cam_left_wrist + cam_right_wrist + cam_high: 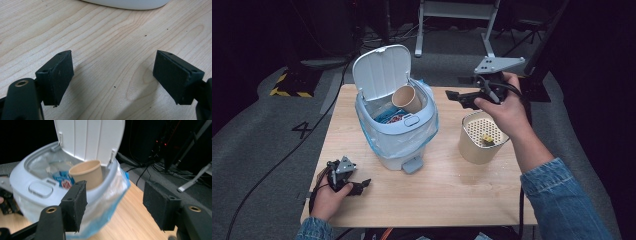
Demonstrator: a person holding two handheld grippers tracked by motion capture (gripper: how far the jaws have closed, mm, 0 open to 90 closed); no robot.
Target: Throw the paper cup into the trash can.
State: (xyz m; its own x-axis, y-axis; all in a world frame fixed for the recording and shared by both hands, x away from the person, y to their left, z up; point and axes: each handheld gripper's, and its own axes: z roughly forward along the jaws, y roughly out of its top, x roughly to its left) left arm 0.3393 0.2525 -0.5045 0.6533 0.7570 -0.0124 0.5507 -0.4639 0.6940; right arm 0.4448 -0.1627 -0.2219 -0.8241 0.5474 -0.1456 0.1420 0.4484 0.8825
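My right claw [451, 95] hangs empty in the air beside the bin [396, 131], its jaws apart with nothing between them, which fits a release. The paper cup [408, 98] it faces sits tilted inside the bin's open mouth, leaning under the raised lid [381, 70], on top of the rubbish in the liner. My left claw [113, 77] rests low on the table [447, 185], jaws spread wide and empty, parked out of the way. The holed canister [482, 137] stands just under my right hand.
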